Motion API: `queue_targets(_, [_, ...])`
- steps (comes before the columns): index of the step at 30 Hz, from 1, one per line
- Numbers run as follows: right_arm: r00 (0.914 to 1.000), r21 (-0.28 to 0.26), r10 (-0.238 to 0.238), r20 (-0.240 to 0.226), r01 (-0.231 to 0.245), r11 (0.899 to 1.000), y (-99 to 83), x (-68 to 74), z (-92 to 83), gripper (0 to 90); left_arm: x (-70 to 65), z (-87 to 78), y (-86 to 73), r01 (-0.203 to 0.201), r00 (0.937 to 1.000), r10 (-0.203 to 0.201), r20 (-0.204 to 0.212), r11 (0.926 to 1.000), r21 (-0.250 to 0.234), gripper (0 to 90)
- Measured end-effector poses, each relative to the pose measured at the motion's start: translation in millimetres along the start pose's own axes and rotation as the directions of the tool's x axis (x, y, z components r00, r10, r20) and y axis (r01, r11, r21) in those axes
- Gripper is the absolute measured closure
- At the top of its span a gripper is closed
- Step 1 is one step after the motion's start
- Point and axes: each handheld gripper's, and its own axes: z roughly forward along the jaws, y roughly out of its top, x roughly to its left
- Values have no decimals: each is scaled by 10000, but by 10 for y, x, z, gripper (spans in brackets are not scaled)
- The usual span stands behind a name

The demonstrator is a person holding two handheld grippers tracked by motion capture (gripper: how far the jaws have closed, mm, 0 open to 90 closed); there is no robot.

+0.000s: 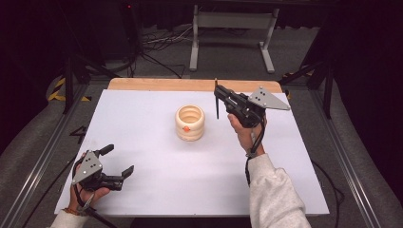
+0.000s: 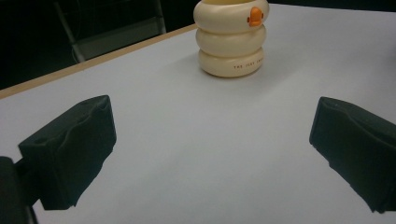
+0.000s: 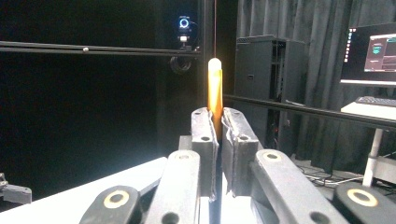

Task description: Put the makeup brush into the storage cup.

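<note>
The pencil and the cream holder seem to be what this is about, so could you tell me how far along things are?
Done: the right gripper has clamped the pencil and holds it upright above the table, right of the cream ringed holder. In hand: carrying it there, apparently. Left: putting it in, probably; the left gripper rests open near the front edge.

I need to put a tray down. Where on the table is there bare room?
Bare patches: the table's far left, between its wooden edge and the cream ringed holder; and the near middle, between left gripper and the right sleeve. Crowded: holder to right gripper, clamping a pencil.
</note>
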Motion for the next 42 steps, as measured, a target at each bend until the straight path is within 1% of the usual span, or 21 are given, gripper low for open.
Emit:
queue_targets(1, [10000, 0, 0, 0, 0, 10000, 0, 0, 0, 845, 4, -2, 1, -44, 10000, 44, -3, 10000, -13, 14])
queue_targets(2, [10000, 19, -44, -16, 44, 10000, -6, 12, 40, 845, -1, 0, 0, 5, 10000, -5, -7, 10000, 3, 14])
queue_targets(5, [10000, 20, -51, -74, 51, 10000, -15, 14, 69, 845, -3, 1, 0, 1, 10000, -1, 23, 10000, 3, 14])
queue_targets(14, [9996, -135, 190, -228, -193, 9997, -44, 2, 161, 845, -9, 9, -5, 56, 10000, -55, 61, 10000, -80, 14])
queue_targets(17, [9990, -245, 262, -362, -271, 9993, -39, 15, 195, 845, -7, -1, 1, -55, 10000, 55, 70, 9999, -90, 14])
queue_targets(19, [9989, -281, 232, -411, -244, 9993, -36, 28, 220, 845, -15, -4, 0, -10, 10000, 11, 61, 9999, -149, 13])
queue_targets(22, [9985, -327, 244, -494, -260, 9991, -37, 48, 255, 845, -15, -15, 3, -65, 9999, 68, 126, 9998, -197, 13])
queue_targets(26, [9980, -306, 293, -563, -310, 9991, -65, 69, 315, 845, -25, -2, 5, -24, 9999, 29, 150, 9995, -306, 14])
queue_targets(29, [9971, -322, 425, -633, -446, 9985, -99, 85, 357, 845, -34, -10, 7, -77, 9997, 86, 212, 9991, -410, 12])
queue_targets(31, [9970, -260, 383, -677, -402, 9989, -119, 97, 388, 845, -32, -19, 8, -61, 9997, 70, 234, 9992, -392, 12])
queue_targets(33, [9966, -229, 442, -696, -459, 9987, -137, 103, 416, 845, -24, -29, 6, -106, 9995, 121, 281, 9986, -519, 12])
queue_targets(35, [9966, -201, 421, -711, -436, 9988, -150, 103, 439, 845, -17, -34, 6, -63, 9995, 81, 322, 9985, -546, 11])
queue_targets(38, [9962, -153, 469, -732, -481, 9987, -173, 106, 479, 845, -12, -33, 3, 103, 9995, -82, 314, 9977, -666, 11])
queue_targets(42, [9951, -104, 543, -824, -553, 9984, -213, 116, 533, 845, -9, -30, 4, 117, 9994, -95, 325, 9975, -701, 13])
